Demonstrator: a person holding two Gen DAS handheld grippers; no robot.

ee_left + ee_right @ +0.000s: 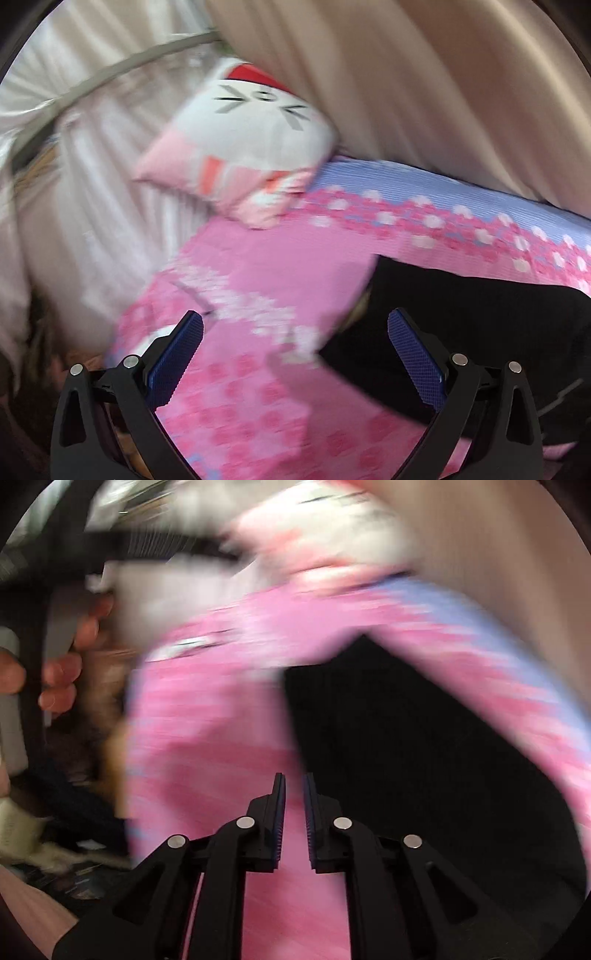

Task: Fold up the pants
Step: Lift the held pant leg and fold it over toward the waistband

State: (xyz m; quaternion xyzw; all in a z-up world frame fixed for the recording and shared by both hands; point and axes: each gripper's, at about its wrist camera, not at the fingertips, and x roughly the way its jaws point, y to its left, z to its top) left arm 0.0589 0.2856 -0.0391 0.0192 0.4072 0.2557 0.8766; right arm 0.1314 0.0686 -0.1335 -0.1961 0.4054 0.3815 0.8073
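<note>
On the pink flowered bedsheet (258, 266), black pants (461, 317) lie spread below the cartoon pillow (251, 136). Left gripper (295, 332) gapes wide, empty; right gripper (294, 786) nearly pressed together, pinching nothing.

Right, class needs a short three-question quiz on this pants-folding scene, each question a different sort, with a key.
1. True or false: the left hand-held gripper is closed on the black pants.
2. Multiple choice: the pants lie on A) a wooden floor B) a pink patterned bedspread C) a chair.
3. Fill in: the right hand-held gripper has its jaws nearly ____, with nothing between them.

Key: 1 false, its jaws stand wide apart with nothing gripped; 2 B; 3 shut.
</note>
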